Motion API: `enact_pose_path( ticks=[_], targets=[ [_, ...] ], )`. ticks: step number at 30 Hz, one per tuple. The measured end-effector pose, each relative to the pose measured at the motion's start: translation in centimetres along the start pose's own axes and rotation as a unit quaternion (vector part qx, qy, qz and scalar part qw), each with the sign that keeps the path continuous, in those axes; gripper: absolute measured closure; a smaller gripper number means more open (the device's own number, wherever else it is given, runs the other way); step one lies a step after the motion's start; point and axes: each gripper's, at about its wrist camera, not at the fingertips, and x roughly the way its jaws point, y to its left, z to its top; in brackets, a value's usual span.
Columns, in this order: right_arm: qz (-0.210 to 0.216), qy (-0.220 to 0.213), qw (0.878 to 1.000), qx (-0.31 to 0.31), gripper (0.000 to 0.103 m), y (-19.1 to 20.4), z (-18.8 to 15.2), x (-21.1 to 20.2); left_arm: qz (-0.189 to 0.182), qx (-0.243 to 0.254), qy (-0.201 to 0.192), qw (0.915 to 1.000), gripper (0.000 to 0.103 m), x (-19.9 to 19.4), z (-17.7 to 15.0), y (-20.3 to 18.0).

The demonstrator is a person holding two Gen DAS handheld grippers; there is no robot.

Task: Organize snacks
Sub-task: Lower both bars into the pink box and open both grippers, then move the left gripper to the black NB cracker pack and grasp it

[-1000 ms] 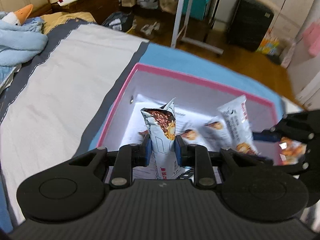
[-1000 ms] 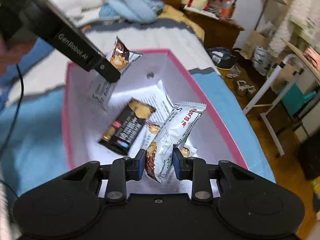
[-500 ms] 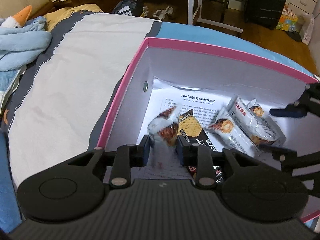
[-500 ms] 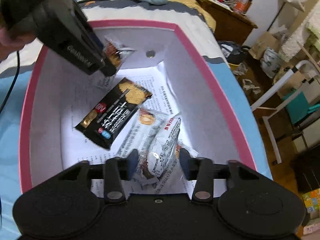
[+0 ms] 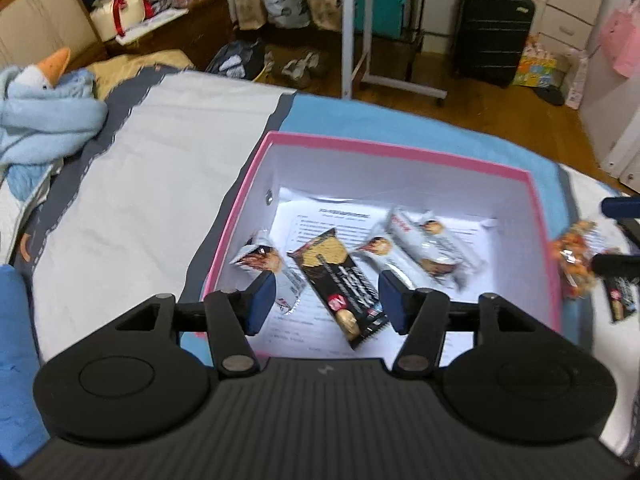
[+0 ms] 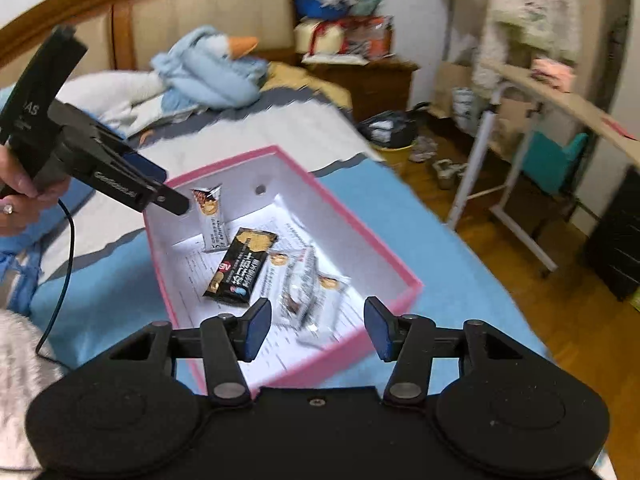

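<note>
A pink-rimmed white box [image 5: 400, 152] sits on the bed. Inside lie a black snack bar [image 5: 340, 288], a silver packet [image 5: 260, 258] leaning on the left wall, and two silver packets [image 5: 424, 248] on the right. My left gripper [image 5: 326, 300] hovers above the box, its jaws opening with nothing gripped between them. My right gripper [image 6: 318, 330] hangs over the near corner of the box [image 6: 352, 220], its jaws also opening and holding nothing. From there I see the black bar [image 6: 240, 268], the leaning packet [image 6: 210, 216] and the left gripper [image 6: 176, 202], held by a hand [image 6: 24, 192].
An orange packet [image 5: 572, 260] and a black packet [image 5: 620, 298] lie on the bed right of the box, near the right gripper [image 5: 612, 236]. A plush goose [image 6: 212, 72] lies by the headboard. A rolling table [image 5: 384, 24] and suitcase [image 5: 492, 32] stand beyond the bed.
Both grippers have let go of their silver packets, which now lie in the box. Both have lifted up and back, and their jaws have widened.
</note>
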Motion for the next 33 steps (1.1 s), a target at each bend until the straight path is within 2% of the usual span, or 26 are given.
enact_pose_path(
  ticks=[4,9,15,20,25,33],
  targets=[
    [-0.026,-0.002,1.0,0.013,0.042,-0.8,-2.0,-5.1,-0.009,0.023,-0.003,0.9997,0.041,-3.4,-0.8,-2.1],
    [-0.042,0.013,0.997,0.058,0.04,-2.6,-4.9,-10.1,-0.042,0.048,0.001,0.998,0.038,-7.0,-1.7,-6.0],
    [-0.046,0.018,0.995,0.083,0.035,-4.2,-8.6,-12.6,-0.092,0.082,-0.015,0.9923,0.029,-9.5,-2.5,-12.3],
    [-0.051,0.012,0.992,0.116,0.034,-5.7,-11.6,-12.7,-0.139,0.093,0.0,0.9859,0.027,-9.1,-3.2,-17.1],
    [-0.053,0.012,0.989,0.141,0.034,-6.9,-14.1,-11.6,-0.177,0.095,0.017,0.9794,0.025,-6.8,-3.8,-21.3],
    [-0.066,0.06,0.987,0.132,0.034,-8.5,-17.8,-7.0,-0.23,0.087,0.042,0.9685,0.025,-1.3,-4.6,-26.7]
  ],
)
